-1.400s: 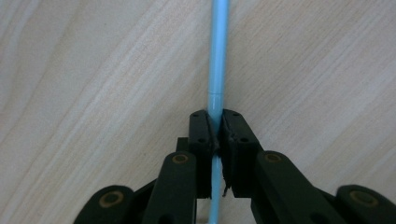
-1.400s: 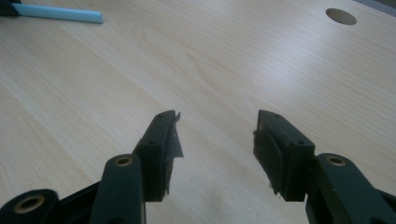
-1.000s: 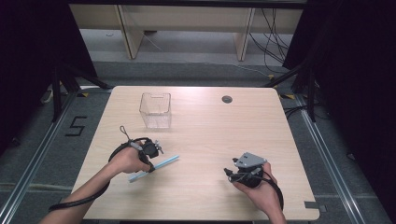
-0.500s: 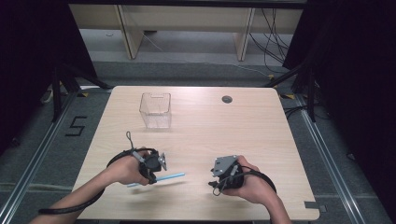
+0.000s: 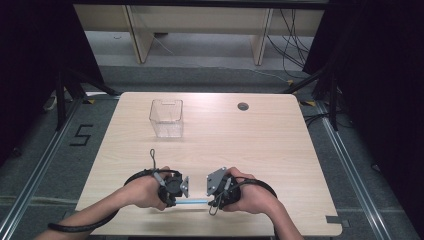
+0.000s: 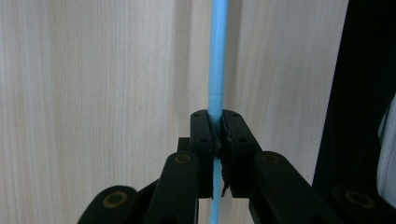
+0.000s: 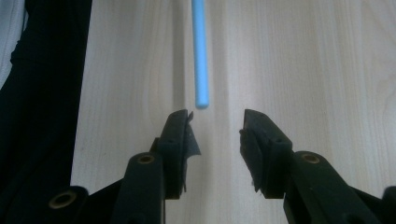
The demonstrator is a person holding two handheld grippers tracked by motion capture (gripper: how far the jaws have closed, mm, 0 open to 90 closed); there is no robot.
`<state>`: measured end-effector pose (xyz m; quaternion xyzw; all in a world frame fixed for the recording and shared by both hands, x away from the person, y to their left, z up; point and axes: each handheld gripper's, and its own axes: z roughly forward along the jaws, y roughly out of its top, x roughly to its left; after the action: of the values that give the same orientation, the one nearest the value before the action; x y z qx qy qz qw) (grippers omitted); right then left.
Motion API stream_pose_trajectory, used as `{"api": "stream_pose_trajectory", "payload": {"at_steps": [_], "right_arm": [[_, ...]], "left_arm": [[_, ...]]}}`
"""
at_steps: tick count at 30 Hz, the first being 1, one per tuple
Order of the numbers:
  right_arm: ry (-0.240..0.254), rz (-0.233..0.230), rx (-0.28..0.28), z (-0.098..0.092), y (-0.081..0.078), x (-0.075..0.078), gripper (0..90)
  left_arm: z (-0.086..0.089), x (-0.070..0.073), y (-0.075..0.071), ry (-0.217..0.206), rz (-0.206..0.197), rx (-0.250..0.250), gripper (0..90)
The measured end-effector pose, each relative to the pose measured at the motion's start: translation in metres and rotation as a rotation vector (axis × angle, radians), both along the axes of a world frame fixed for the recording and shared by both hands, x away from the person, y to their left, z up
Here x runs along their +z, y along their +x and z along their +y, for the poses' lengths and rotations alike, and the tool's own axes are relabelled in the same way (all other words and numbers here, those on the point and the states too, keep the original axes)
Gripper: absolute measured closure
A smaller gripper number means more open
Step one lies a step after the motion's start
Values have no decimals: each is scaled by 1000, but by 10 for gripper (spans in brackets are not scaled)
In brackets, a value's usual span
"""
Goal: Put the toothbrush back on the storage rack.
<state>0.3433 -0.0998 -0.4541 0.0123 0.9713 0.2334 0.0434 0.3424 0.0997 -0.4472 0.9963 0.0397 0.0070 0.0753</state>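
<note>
A light blue straw [image 5: 196,202] hangs level just above the table's front edge, between the two hands. My left gripper [image 5: 178,199] is shut on it. In the left gripper view the pads [image 6: 205,135] pinch the straw [image 6: 218,56], which runs straight ahead. My right gripper [image 5: 213,199] faces the left one from the right. Its jaws [image 7: 215,128] are apart and have just been closing. The straw's free end [image 7: 201,60] stops just ahead of them, nearer the left jaw, and nothing is between them.
A clear square container [image 5: 167,117] stands upright at the back left of the wooden table [image 5: 280,150]. A small dark round grommet [image 5: 243,106] sits near the far edge. Dark floor and rails surround the table.
Both hands have come together at the table's front edge. The left one carried the straw rightward and nearer the person, and the right one slid left up to the straw's free end.
</note>
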Motion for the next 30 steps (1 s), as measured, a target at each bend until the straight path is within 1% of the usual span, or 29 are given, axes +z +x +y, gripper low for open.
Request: {"api": "stream_pose_trajectory", "payload": {"at_steps": [1,2,3,4,5,6,7,8,9,10,11,12,13,14,15,17,20,21,23,24,25,26,27,29,30], "right_arm": [[0,0,0,0,0,0,632],[-3,-8,27,1,1,0,635],[-6,13,14,3,-1,-1,642],[-12,3,18,4,-1,-1,647],[-15,29,-4,5,-3,-2,651],[-15,29,-4,5,-3,-2,651],[-4,15,34,7,-2,-3,661],[-1,13,41,8,-2,-4,668],[-1,13,41,8,-2,-4,668],[4,16,50,9,-2,-5,688],[5,22,39,9,-2,-5,697],[13,19,53,9,-1,-5,707],[11,17,55,10,-1,-5,712],[16,20,65,10,0,-6,717],[12,21,53,10,-1,-6,722],[15,13,64,11,-1,-7,727],[14,25,56,12,-2,-8,740],[26,12,95,14,2,-9,754],[27,15,95,14,2,-10,763],[24,33,49,13,-2,-10,774],[31,31,49,13,-2,-10,795],[31,31,49,13,-2,-10,795],[35,17,70,13,0,-11,817],[34,16,75,13,0,-11,825],[33,26,60,12,-2,-11,831]], "left_arm": [[-1,-1,-2,-17,2,12,832],[-3,0,-1,-9,-2,-2,832],[-4,1,-1,-7,-3,-8,831],[-5,1,-2,-7,-7,-15,831],[-7,1,-3,-11,-3,-12,832],[-7,1,-3,-11,-3,-12,831],[-8,1,-3,-23,-4,-7,831],[-9,2,-3,-15,-9,-19,831],[-9,2,-3,-15,-9,-19,831],[-9,2,-3,-18,-7,-17,832],[-9,2,-3,-18,-7,-17,831],[-9,2,-3,-20,-5,-18,832],[-9,3,-2,-23,-2,-18,832],[-9,3,-2,-25,-7,-20,831],[-9,4,-2,-28,-7,-17,831],[-9,4,-2,-30,-5,-16,832],[-8,5,-2,-35,-4,-16,832],[-9,5,-1,-37,-8,-17,831],[-8,5,-1,-38,-8,-17,831],[-8,5,-1,-44,-12,-16,832],[-8,5,-1,-47,-13,-15,832],[-8,5,-1,-48,-12,-12,832],[-8,6,-1,-52,-15,-11,831],[-8,6,-1,-53,-15,-10,832],[-7,6,-1,-57,-9,-8,832]]}}
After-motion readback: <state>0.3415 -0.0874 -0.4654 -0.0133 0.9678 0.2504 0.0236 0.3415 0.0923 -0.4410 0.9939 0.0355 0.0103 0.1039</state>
